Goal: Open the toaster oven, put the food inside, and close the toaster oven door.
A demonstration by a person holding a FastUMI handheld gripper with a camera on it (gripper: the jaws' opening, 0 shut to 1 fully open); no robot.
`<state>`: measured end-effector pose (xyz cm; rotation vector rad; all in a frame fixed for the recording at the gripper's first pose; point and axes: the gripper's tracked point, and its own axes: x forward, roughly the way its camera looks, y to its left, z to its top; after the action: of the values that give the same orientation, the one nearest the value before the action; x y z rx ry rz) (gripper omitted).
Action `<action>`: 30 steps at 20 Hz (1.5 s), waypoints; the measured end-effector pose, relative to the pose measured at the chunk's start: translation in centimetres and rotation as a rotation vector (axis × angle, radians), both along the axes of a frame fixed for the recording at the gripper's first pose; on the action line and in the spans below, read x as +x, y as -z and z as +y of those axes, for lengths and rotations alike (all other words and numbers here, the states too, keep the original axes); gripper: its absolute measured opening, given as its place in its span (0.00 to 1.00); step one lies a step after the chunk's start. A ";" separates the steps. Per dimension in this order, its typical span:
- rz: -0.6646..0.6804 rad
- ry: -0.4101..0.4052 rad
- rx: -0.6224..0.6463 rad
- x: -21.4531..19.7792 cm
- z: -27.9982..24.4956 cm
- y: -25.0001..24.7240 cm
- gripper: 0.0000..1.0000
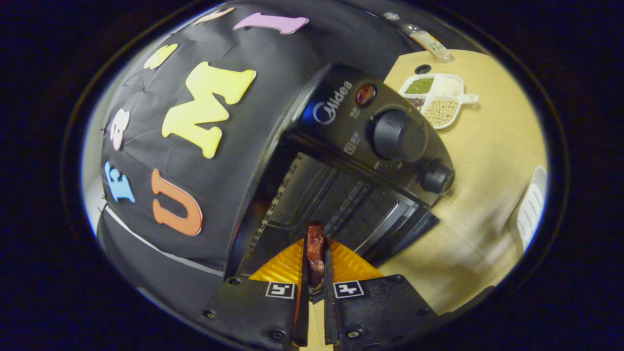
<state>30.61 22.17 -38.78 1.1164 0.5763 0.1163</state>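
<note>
A black toaster oven (360,131) stands on the wooden table, seen tilted, with its two knobs and a red lamp on the control panel. Its door (399,224) hangs open and the dark cavity (312,195) with its rack faces me. My gripper (315,253) is shut on a thin reddish-brown piece of food (315,251), held upright between the two fingers. The food's tip sits just in front of the oven's opening.
Beyond the oven, a white divided dish (438,97) with beans and grains lies on the table (487,170). A white object (531,204) sits near the table's far side. The black booth wall (195,170) stands close behind the oven.
</note>
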 end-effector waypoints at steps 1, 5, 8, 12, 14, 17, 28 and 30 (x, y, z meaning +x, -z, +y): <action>0.005 0.012 -0.002 0.6 0.7 0.5 0.16; 0.008 0.027 -0.045 1.9 3.2 1.4 0.16; -0.004 0.022 -0.130 1.8 3.6 1.6 0.18; 0.003 -0.053 -0.290 2.0 3.9 2.2 0.41; -0.014 -0.080 -0.416 2.2 3.2 2.1 0.62; -0.036 -0.125 -0.522 1.6 3.1 2.2 0.94; -0.101 -0.268 -0.762 -2.9 0.6 -1.5 0.97; -0.113 -0.302 -0.800 -4.7 0.0 -2.4 0.97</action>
<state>25.91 22.13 -36.42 0.2422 0.6076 0.1868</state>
